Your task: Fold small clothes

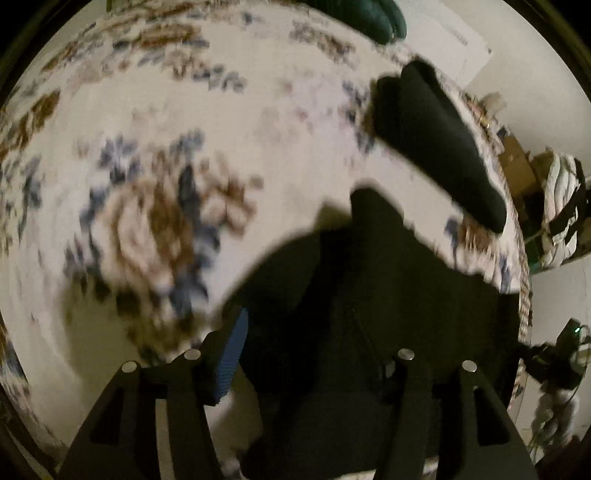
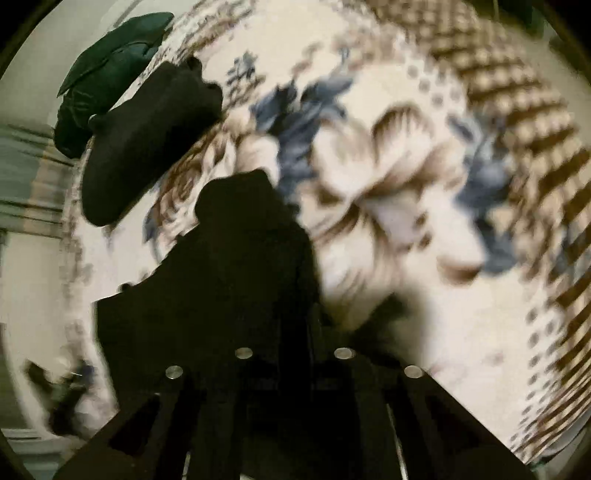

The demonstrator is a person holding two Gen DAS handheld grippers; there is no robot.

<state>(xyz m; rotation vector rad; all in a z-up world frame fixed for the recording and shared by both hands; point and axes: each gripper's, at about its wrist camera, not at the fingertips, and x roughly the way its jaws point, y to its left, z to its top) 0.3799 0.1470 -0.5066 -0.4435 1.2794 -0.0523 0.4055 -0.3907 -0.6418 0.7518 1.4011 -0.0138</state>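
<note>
A black garment [image 1: 369, 295] hangs in front of my left gripper [image 1: 314, 354], above a floral bedspread [image 1: 147, 166]. The left fingers stand wide apart, with the blue pad [image 1: 232, 362] bare and the cloth draped over the right finger. In the right wrist view the same black garment [image 2: 229, 288] runs down between my right gripper's [image 2: 291, 354] fingers, which are close together and pinch it. A second black garment [image 1: 436, 144] lies folded near the bed's far edge, also in the right wrist view [image 2: 144, 147]. Both views are motion-blurred.
A dark green garment [image 2: 110, 70] lies beyond the folded black one, at the bed's edge [image 1: 369, 18]. Cluttered boxes and a striped cloth [image 1: 561, 206] stand off the bed at right. The bedspread has a checked border [image 2: 517, 92].
</note>
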